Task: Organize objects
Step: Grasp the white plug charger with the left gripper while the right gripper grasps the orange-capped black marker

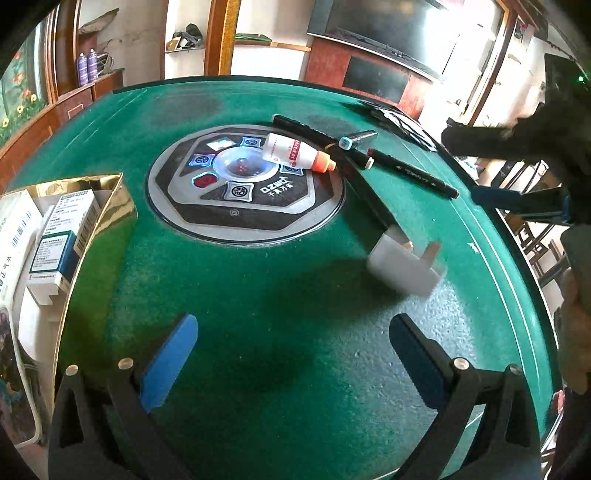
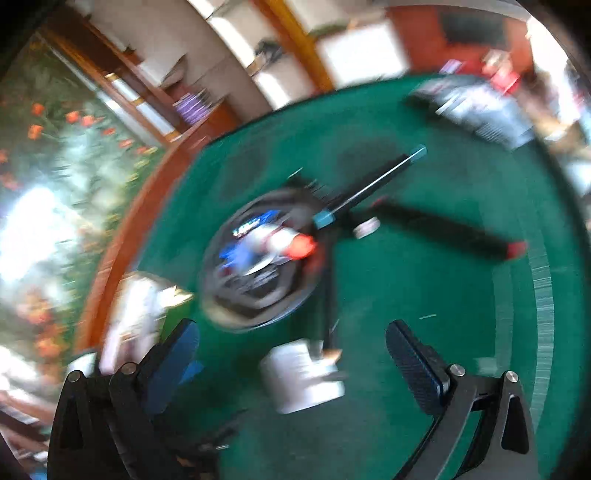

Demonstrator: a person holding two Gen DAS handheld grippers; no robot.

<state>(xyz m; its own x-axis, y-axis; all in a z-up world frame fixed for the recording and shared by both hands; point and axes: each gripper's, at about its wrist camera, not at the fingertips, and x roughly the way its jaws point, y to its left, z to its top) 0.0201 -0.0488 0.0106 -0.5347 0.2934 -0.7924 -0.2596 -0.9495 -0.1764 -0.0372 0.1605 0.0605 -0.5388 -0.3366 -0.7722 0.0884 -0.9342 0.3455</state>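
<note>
Left wrist view: my left gripper (image 1: 293, 358) hovers, fingers apart, empty; the white plug adapter (image 1: 404, 264) lies blurred on the green bench (image 1: 258, 295) ahead. Right wrist view, smeared: right gripper (image 2: 291, 365) fingers spread, adapter (image 2: 301, 376) between them.

I am looking past the green felt table (image 1: 258, 332) at a bright room. Behind the table's far edge a wooden pillar (image 1: 218, 37) is rising between white wall shelves (image 1: 273, 44). To the pillar's right a dark flat screen (image 1: 391, 33) is hanging above a reddish cabinet (image 1: 325, 70). To its left a wooden sideboard (image 1: 81, 99) is carrying two purple cans (image 1: 86, 66), and beyond it what may be a flower mural (image 2: 55, 155) is showing, blurred. Daylight is glaring on the surfaces.
</note>
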